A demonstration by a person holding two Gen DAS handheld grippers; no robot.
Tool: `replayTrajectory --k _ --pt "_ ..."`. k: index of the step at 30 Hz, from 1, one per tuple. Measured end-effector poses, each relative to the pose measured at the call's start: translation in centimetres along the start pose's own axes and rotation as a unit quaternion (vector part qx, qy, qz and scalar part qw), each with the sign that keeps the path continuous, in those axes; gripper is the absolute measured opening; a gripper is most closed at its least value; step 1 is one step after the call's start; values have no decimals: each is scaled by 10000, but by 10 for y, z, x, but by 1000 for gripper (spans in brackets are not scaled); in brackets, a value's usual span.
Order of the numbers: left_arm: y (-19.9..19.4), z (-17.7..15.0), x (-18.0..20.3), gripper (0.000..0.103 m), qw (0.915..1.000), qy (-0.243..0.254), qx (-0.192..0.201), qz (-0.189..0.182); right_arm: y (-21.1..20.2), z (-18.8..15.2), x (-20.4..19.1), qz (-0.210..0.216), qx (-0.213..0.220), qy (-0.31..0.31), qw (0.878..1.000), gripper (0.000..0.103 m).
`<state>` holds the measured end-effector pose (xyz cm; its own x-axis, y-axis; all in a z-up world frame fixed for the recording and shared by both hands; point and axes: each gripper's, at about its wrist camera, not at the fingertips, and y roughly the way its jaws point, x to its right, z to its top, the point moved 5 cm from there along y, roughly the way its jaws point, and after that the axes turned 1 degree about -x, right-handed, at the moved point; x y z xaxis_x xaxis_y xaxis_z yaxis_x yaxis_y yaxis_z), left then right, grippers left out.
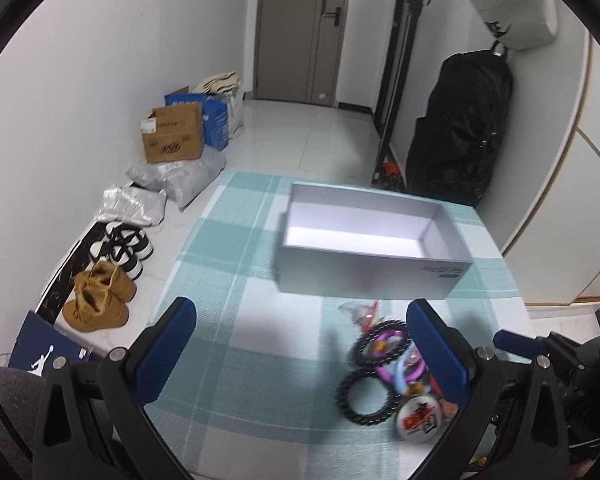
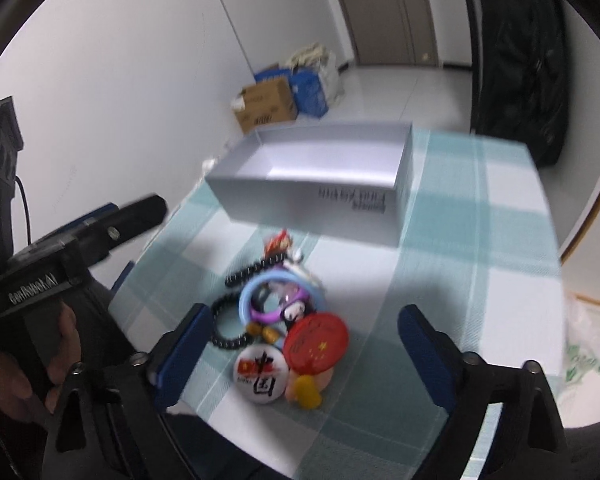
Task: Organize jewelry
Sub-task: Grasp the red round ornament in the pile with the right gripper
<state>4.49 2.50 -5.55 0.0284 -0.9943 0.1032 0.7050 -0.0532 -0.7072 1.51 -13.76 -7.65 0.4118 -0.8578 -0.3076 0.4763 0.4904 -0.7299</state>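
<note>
An open, empty grey box (image 1: 364, 236) stands at the far side of a table with a teal checked cloth (image 1: 228, 292); it also shows in the right wrist view (image 2: 320, 176). In front of it lies a pile of trinkets: black coil bands (image 1: 364, 396), purple and blue rings (image 2: 276, 296), a white badge (image 2: 262, 372), a red badge (image 2: 316, 340). My left gripper (image 1: 300, 328) is open and empty, left of the pile. My right gripper (image 2: 304, 332) is open above the pile, holding nothing.
On the floor to the left are shoes (image 1: 100, 296), plastic bags (image 1: 172, 180) and cardboard boxes (image 1: 172, 136). A black bag (image 1: 460, 128) leans on the wall behind the table. A door (image 1: 300, 28) is at the back.
</note>
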Motion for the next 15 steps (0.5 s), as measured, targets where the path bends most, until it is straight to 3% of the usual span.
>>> replayTrajectory --k 6,13,15 --pt "10 -5 -14 102 9993 -137 -263 214 19 -9 12 -299 -460 -58 9985 75" --pt "23 -19 -23 102 9959 -115 -793 410 26 -14 15 -252 -725 63 9970 29" --pt "27 -24 -24 102 9941 -85 -978 457 25 -13 18 -188 -714 140 9972 23"
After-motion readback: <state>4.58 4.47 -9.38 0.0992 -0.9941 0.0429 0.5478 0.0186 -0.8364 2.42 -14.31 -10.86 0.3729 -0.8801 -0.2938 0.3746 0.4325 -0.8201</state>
